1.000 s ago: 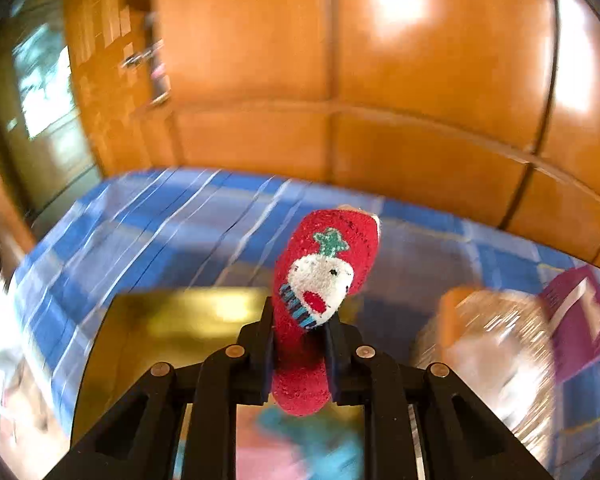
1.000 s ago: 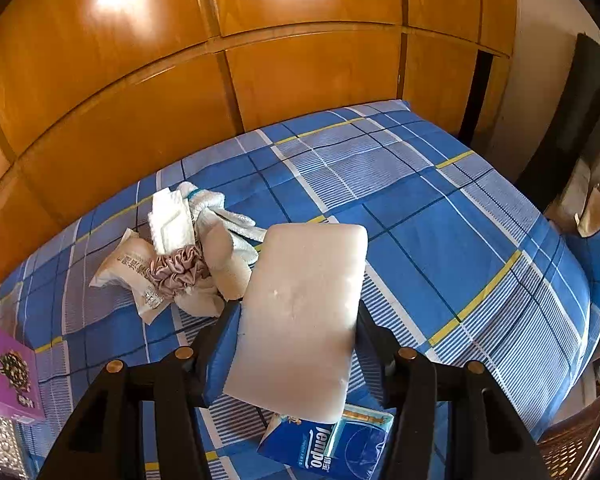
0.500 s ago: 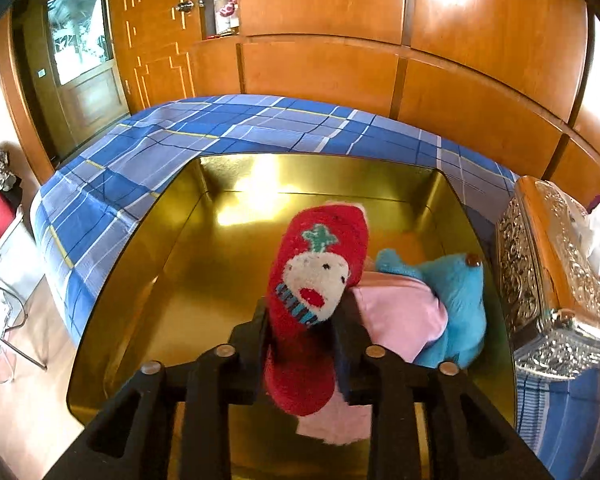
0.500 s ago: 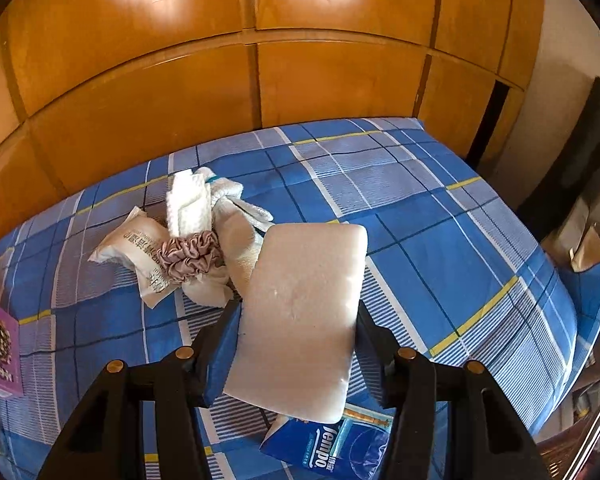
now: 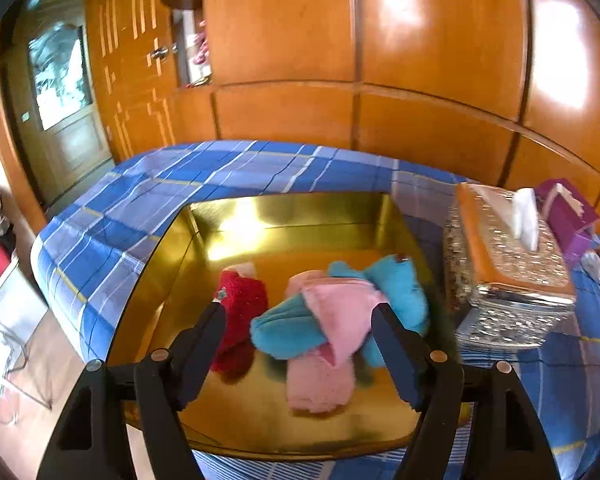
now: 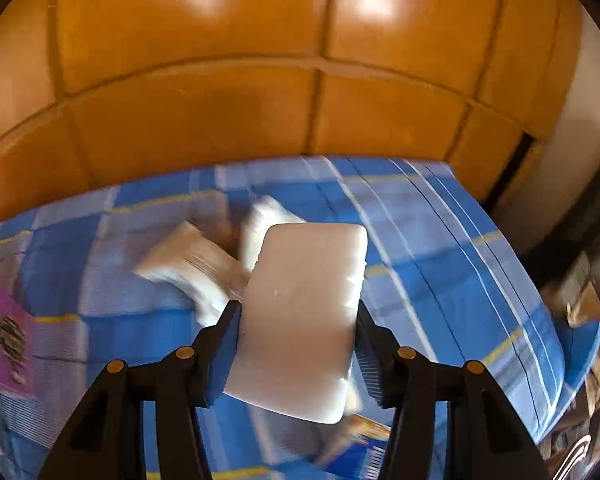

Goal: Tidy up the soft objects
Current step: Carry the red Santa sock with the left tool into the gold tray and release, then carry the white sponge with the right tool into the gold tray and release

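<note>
- The left gripper (image 5: pixel 298 316) has just been opening; its jaws stand spread with nothing pinched, above the shiny gold metal tray (image 5: pixel 260 208).
- The fuzzy red sock (image 5: pixel 240 312) lies in the tray beside the pink and turquoise cloths (image 5: pixel 332 320).
- The right gripper (image 6: pixel 298 320) pinches a pale white foam block (image 6: pixel 304 312) over the blue plaid bedsheet (image 6: pixel 460 280).
- Risk: the light block may slip from the pinch before it reaches the tray.

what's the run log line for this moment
left gripper: jaws just opened, empty | red sock: in gold tray | right gripper: shut on white pack
</note>
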`<action>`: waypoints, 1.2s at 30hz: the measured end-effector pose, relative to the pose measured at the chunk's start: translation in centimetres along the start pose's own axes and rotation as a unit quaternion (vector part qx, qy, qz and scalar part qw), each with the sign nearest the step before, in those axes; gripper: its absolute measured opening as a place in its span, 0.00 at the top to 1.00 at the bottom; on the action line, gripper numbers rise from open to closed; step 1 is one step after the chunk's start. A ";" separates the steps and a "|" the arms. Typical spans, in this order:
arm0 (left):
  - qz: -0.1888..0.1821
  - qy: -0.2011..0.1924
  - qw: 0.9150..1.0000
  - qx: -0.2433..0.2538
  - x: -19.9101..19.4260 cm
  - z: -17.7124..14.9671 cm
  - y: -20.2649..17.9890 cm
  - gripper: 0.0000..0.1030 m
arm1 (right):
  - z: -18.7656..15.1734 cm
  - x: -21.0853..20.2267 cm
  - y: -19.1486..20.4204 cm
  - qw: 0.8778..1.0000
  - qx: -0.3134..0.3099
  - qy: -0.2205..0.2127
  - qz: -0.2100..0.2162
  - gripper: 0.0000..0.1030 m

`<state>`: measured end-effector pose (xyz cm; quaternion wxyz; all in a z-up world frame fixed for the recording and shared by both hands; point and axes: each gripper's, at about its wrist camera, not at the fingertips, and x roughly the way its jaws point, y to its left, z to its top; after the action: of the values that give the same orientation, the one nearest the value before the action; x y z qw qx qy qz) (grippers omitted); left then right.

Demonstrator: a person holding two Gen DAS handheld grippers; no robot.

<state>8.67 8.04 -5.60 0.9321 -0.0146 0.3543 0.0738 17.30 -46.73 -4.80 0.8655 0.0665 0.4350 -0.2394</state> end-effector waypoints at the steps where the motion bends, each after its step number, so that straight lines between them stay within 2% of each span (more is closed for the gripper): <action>1: -0.003 -0.004 1.000 0.005 -0.4 0.0 -0.3 0.27 | 1.0 -0.5 1.3 1.000 -0.008 -0.006 0.010 0.48; 7: -0.019 -0.012 1.000 0.019 -1.4 0.1 -1.1 0.27 | 5.3 -4.8 10.8 0.993 -0.067 -0.048 0.086 0.48; 11: -0.022 -0.012 0.999 0.020 -1.7 -0.2 -1.0 0.27 | 6.2 -9.2 18.8 0.975 -0.135 -0.079 0.157 0.48; 15: -0.017 -0.011 1.000 0.013 -1.8 -0.5 -0.2 0.27 | 3.7 -14.2 27.2 0.936 -0.232 -0.101 0.246 0.48; 19: 0.004 -0.010 1.000 -0.011 -1.8 -0.5 2.2 0.27 | -2.8 -18.7 34.3 0.877 -0.344 -0.101 0.320 0.48; 22: 0.023 -0.013 0.999 -0.037 -2.0 -0.7 4.4 0.27 | -8.2 -20.5 37.8 0.838 -0.407 -0.088 0.353 0.48; 25: 0.050 -0.017 0.996 -0.068 -2.1 -0.8 7.0 0.27 | -13.1 -21.6 39.9 0.812 -0.450 -0.076 0.364 0.48; 27: 0.063 -0.017 0.994 -0.087 -2.1 -0.8 8.5 0.27 | -15.7 -21.8 40.8 0.804 -0.473 -0.076 0.353 0.48; 29: 0.073 -0.017 0.992 -0.105 -2.0 -1.0 10.0 0.27 | -17.9 -21.6 41.5 0.801 -0.486 -0.074 0.342 0.47; 33: 0.086 -0.015 0.988 -0.127 -1.8 -1.3 11.6 0.24 | -20.4 -20.9 42.5 0.807 -0.492 -0.078 0.317 0.44; 35: 0.090 -0.013 0.987 -0.129 -1.6 -1.5 11.9 0.23 | -21.1 -20.4 42.8 0.815 -0.486 -0.082 0.304 0.43; 36: 0.092 -0.012 0.987 -0.131 -1.6 -1.6 12.0 0.21 | -21.1 -20.1 43.2 0.818 -0.483 -0.084 0.299 0.40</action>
<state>4.73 19.55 -5.43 0.9157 -0.1030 0.3299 0.2049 12.26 5.09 -6.03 0.8486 -0.2540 0.3793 0.2675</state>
